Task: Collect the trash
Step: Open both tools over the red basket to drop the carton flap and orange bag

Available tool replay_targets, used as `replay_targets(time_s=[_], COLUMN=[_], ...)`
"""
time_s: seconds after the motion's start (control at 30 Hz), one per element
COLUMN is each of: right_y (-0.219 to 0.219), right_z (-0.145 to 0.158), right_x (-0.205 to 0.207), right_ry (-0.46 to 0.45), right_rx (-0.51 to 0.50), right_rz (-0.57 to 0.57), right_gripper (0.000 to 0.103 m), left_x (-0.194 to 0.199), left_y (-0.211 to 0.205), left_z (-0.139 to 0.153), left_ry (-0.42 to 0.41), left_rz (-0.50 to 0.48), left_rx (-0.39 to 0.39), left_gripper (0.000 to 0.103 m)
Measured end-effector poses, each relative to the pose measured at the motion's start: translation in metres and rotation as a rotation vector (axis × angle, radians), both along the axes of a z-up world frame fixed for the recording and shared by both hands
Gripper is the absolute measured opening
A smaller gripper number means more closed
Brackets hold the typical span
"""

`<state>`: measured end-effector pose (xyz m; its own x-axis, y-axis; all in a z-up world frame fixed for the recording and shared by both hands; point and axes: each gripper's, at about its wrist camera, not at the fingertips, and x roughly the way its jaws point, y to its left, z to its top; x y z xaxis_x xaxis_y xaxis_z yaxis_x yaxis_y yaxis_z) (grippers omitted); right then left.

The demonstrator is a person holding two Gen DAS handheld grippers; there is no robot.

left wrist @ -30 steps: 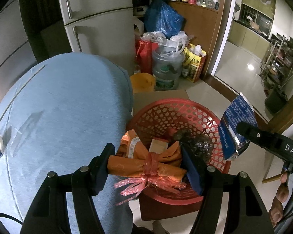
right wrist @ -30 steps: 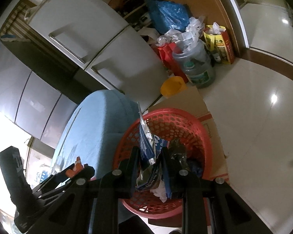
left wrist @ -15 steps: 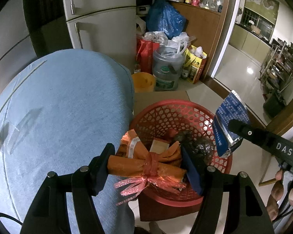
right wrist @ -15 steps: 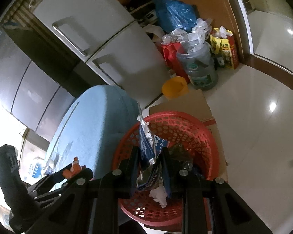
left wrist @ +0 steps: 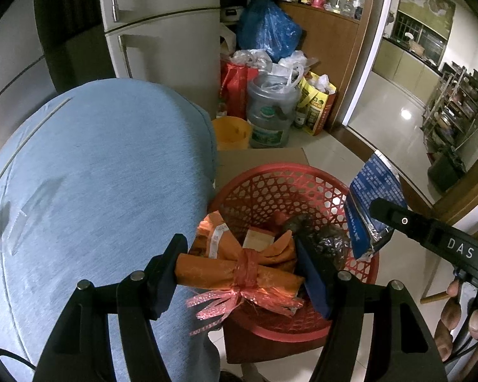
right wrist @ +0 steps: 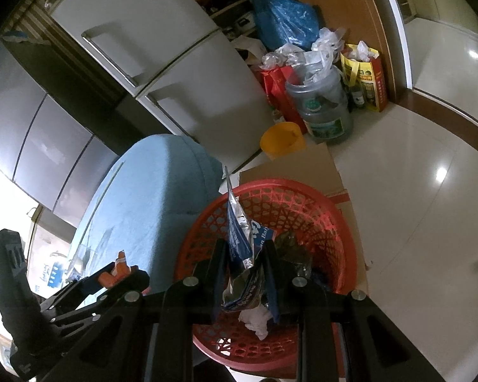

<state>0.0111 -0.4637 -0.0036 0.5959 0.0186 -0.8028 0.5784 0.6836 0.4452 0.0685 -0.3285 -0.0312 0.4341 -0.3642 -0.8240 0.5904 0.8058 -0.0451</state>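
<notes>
A red plastic mesh basket [left wrist: 271, 187] stands on the floor beside a blue-covered table [left wrist: 95, 175]; it also shows in the right wrist view [right wrist: 302, 210]. It holds dark crumpled wrappers [left wrist: 322, 235] and white tissue [right wrist: 255, 318]. My left gripper [left wrist: 239, 273] is shut on an orange paper roll tied with red ribbon [left wrist: 239, 270], held over the basket's near edge. My right gripper [right wrist: 243, 273] is shut on a blue foil snack bag [right wrist: 239, 238], held above the basket; the bag also shows in the left wrist view [left wrist: 372, 197].
A flat cardboard sheet [right wrist: 290, 168] lies under the basket. Behind it stand a yellow tub [left wrist: 232, 132], a large water jug [left wrist: 271, 114], red and yellow bags and a blue bag [left wrist: 267, 31]. A white fridge [left wrist: 165, 31] stands behind the table. Open tiled floor [right wrist: 430, 191] lies to the right.
Both grippers have drifted slightly back and up from the basket, still holding their items. The blue bag sits a bit further left over the basket rim.
</notes>
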Motion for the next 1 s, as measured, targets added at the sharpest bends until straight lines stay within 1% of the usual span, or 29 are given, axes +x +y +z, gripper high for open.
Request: replay_targets(time_s=[0.23, 0.53, 0.63, 0.73, 0.8, 0.83, 0.87, 0.9, 1.0], right_y=[0.000, -0.001, -0.002, 0.001, 0.001, 0.001, 0.000, 0.000, -0.004], right_z=[-0.004, -0.015, -0.021, -0.028, -0.027, -0.026, -0.023, -0.021, -0.012], right_x=[0.003, 0.011, 0.015, 0.022, 0.023, 0.022, 0.020, 0.017, 0.011], right_ry=[0.017, 0.066, 0.096, 0.160, 0.176, 0.171, 0.161, 0.146, 0.123], right_rx=[-0.004, -0.027, -0.032, -0.048, -0.067, -0.069, -0.070, -0.072, -0.085], right_rz=[0.005, 0.008, 0.007, 0.034, 0.032, 0.029, 0.019, 0.007, -0.022], right_gripper=[0.024, 0.024, 0.025, 0.026, 0.031, 0.045, 0.071, 0.076, 0.076], left_x=[0.003, 0.007, 0.009, 0.010, 0.010, 0.010, 0.010, 0.010, 0.009], left_y=[0.001, 0.004, 0.006, 0.003, 0.001, 0.001, 0.000, 0.000, 0.000], left_z=[-0.001, -0.003, -0.005, -0.006, -0.006, -0.006, -0.007, -0.007, -0.008], left_ry=[0.007, 0.017, 0.023, 0.026, 0.027, 0.026, 0.028, 0.029, 0.029], left_rz=[-0.001, 0.008, 0.013, 0.015, 0.012, 0.011, 0.010, 0.009, 0.005], left_rx=[0.000, -0.004, -0.005, -0.006, -0.008, -0.008, -0.009, -0.010, -0.008], left_gripper=[0.070, 0.070, 0.070, 0.070, 0.070, 0.070, 0.070, 0.070, 0.070])
